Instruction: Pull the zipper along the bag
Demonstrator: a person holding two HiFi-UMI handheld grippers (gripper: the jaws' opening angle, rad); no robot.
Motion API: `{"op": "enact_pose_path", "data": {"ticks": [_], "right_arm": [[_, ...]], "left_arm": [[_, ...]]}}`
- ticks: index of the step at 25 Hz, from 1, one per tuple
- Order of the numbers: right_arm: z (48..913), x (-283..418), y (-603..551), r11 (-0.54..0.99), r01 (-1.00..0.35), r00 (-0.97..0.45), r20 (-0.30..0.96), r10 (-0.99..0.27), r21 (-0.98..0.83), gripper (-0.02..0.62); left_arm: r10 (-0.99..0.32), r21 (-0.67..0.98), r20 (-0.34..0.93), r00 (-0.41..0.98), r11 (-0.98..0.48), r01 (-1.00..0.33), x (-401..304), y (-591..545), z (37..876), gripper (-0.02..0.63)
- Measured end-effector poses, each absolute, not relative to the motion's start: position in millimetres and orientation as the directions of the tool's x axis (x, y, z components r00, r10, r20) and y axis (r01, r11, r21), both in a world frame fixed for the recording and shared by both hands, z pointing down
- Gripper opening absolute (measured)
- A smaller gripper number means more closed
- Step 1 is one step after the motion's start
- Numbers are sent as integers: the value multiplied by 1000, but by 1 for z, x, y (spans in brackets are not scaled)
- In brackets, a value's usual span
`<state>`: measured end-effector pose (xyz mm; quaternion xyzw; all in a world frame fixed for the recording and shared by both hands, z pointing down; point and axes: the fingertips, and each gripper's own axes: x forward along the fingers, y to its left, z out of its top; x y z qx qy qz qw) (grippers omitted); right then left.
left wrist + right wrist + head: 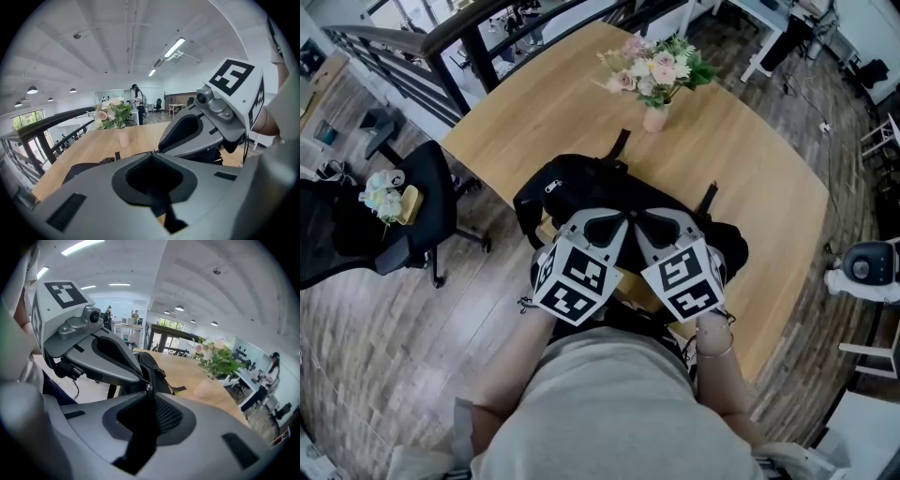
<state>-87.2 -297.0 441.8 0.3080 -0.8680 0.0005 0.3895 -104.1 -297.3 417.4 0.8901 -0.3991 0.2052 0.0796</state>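
Observation:
A black bag (581, 192) lies on the wooden table (544, 103), close to the near edge. Both grippers hover side by side over its near part, tips almost touching. My left gripper (617, 225) is shut; in the left gripper view its jaws (152, 153) meet, and I cannot see anything between them. My right gripper (639, 225) has its tips (147, 388) closed on a small silvery zipper pull (148, 386) at the top of the bag (157, 373). The zipper track under the grippers is hidden.
A pink vase of flowers (656, 80) stands on the table beyond the bag. A black office chair (422, 206) with small items on it sits to the left on the floor. A railing (412, 56) runs behind the table. Bare tabletop lies left and right of the bag.

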Motion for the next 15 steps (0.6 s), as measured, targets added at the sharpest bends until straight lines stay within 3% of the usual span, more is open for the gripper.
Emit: {"op": "enact_pose_path", "data": {"ticks": [2,15], "right_arm": [[442,-89,-295,820,-527,-522,677,-519,223,43],[434,-82,-297,788,-589,-544,632,-552,182,35]], "left_arm": [[-676,-6,428,600,-666,-746,-106,-298,419,20],[-761,18,424,490,-534,-845,-159,-316,419,20]]}}
